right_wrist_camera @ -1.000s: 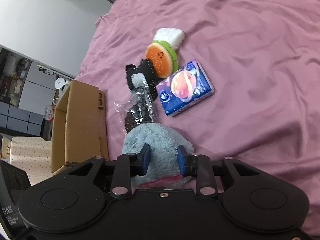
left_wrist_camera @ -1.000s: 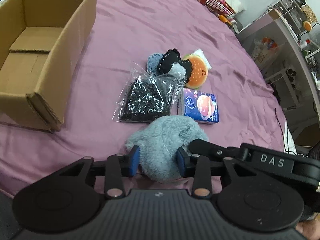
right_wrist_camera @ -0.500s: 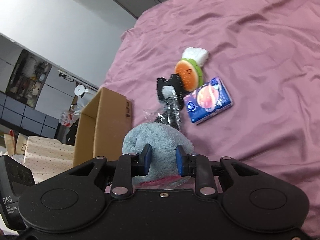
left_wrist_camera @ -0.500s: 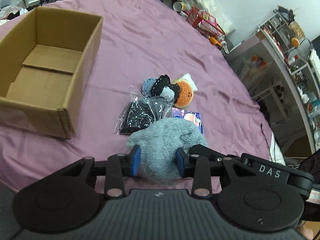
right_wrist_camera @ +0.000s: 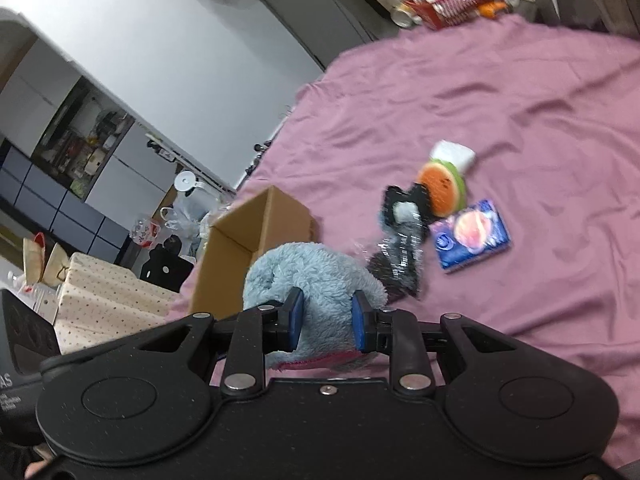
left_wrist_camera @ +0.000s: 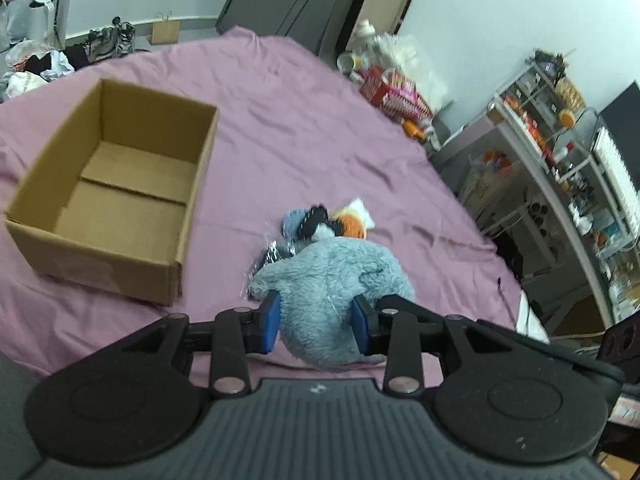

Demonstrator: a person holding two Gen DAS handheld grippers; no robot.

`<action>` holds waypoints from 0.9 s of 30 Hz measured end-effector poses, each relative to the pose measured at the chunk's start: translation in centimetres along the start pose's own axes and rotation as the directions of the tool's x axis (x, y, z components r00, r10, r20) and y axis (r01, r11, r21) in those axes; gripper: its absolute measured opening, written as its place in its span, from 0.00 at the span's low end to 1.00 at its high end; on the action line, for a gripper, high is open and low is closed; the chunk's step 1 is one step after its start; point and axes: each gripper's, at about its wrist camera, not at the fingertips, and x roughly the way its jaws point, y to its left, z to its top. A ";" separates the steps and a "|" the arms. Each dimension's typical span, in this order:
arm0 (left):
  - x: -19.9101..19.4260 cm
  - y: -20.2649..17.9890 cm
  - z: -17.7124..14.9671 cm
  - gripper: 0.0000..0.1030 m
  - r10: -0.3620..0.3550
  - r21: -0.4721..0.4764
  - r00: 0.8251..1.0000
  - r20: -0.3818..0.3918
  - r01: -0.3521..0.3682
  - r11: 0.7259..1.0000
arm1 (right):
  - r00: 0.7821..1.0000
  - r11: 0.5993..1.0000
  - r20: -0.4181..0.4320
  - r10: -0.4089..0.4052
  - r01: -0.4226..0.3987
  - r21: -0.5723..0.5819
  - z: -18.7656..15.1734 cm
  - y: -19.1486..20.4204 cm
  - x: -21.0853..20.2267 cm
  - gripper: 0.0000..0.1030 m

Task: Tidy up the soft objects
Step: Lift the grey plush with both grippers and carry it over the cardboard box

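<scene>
Left wrist view: my left gripper (left_wrist_camera: 316, 322) is clamped on the blue-grey plush (left_wrist_camera: 332, 276), blue pads pressed into its fur on both sides. Right wrist view: my right gripper (right_wrist_camera: 326, 314) is closed on the same plush (right_wrist_camera: 308, 276) from the other side. I judge the two-sided hold is there because the plush is bulky and floppy; one pinch would let it sag or twist.

The plush hangs clear of the purple bedsheet (left_wrist_camera: 300, 120), raised above the remaining pile. Landmark: the cardboard box (left_wrist_camera: 112, 200), open-topped and showing a bare floor. The plush is to the right of the box, apart from its near corner, not yet over the opening.

Further right of the box, partly hidden behind the plush: a crinkly clear bag of dark items (right_wrist_camera: 396, 256), a black-and-white soft toy (right_wrist_camera: 404, 204), an orange burger-like toy (right_wrist_camera: 442, 188), and, farthest from the box, a blue tissue pack (right_wrist_camera: 472, 236). All rest on the sheet, bunched and touching, presumably awaiting their turn.

Judgement: step in hand is carrying the plush leftward to the box. Box mouth looks wide enough.
</scene>
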 end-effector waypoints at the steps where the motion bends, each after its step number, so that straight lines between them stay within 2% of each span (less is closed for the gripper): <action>1: -0.6 0.2 0.1 0.35 -0.007 -0.004 1.000 0.011 0.007 1.000 | 1.000 1.000 0.003 0.003 -0.003 -0.006 0.0 0.4 -0.2 0.24; 14: -6.1 1.5 1.8 0.35 -0.035 0.000 0.994 0.105 0.035 0.999 | 0.998 0.996 0.052 0.018 -0.014 -0.084 0.2 6.9 -1.7 0.24; 27: -8.8 5.8 5.0 0.35 -0.035 -0.031 0.986 0.160 0.041 0.999 | 0.997 0.986 0.066 0.028 -0.016 -0.169 0.5 12.9 0.5 0.24</action>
